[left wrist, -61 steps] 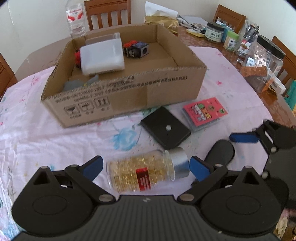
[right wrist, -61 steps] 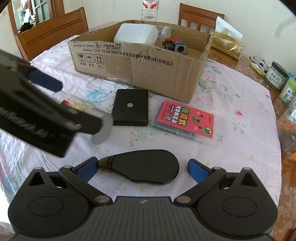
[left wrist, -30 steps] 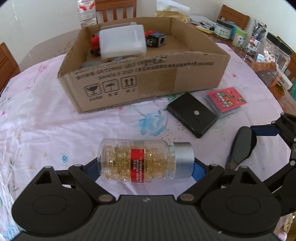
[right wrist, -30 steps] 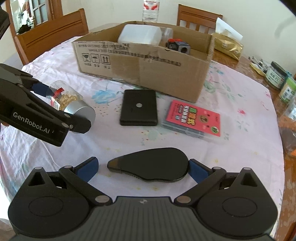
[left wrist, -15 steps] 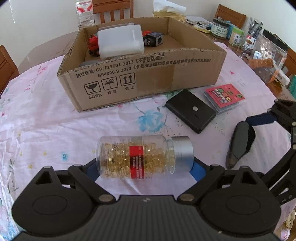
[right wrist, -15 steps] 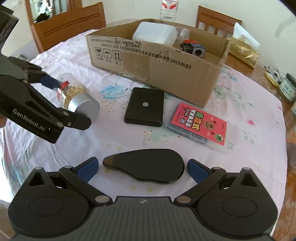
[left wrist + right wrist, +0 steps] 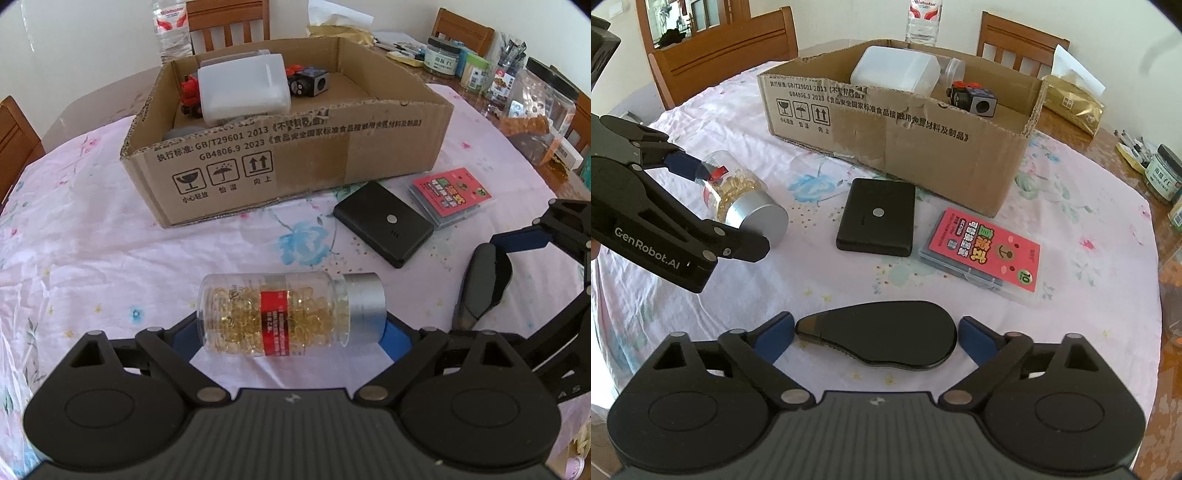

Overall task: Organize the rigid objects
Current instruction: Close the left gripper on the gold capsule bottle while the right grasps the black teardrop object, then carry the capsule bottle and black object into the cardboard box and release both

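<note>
Clear plastic bottle of golden capsules with a silver cap point(image 7: 291, 314) clamped lengthwise in my left fingers point(image 7: 207, 332), low centre of the left view.
My right fingers point(image 7: 975, 339) are closing around the flat black teardrop-shaped case point(image 7: 882, 339), lying on the floral tabletop point(image 7: 1071, 206) at lower centre, not yet pressing it; the open cardboard box point(image 7: 897, 125) sits at upper centre.

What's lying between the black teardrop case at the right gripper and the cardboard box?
The black flat box and the pink card case lie there, in the right wrist view.
</note>
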Available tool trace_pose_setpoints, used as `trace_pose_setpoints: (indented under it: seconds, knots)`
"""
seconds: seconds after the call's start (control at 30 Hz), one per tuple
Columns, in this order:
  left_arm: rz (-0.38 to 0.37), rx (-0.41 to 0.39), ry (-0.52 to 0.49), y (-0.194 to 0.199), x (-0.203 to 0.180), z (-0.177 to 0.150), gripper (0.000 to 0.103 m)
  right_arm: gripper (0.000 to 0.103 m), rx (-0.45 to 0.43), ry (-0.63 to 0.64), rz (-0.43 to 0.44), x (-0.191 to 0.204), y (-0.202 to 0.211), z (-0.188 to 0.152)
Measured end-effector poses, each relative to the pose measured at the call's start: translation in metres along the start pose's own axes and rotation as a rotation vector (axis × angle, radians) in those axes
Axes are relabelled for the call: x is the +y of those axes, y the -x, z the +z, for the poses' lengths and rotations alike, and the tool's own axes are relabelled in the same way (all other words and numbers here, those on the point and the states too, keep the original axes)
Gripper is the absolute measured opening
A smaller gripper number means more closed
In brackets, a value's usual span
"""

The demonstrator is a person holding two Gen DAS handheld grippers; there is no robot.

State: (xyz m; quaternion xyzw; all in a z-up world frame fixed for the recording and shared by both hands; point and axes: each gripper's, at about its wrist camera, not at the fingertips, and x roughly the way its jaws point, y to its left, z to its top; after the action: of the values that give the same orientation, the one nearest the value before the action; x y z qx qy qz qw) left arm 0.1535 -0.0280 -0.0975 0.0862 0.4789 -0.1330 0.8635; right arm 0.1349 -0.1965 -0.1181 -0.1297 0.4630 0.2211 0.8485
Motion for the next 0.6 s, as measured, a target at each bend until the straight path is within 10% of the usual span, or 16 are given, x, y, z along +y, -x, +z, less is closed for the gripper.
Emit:
trace_pose_setpoints:
  seconds: [0.6]
  knots:
    - [-0.019,-0.005,-0.011,0.016,0.004,0.009,0.093,0.093,0.040,-0.021,-0.032,-0.003,0.013,0.013]
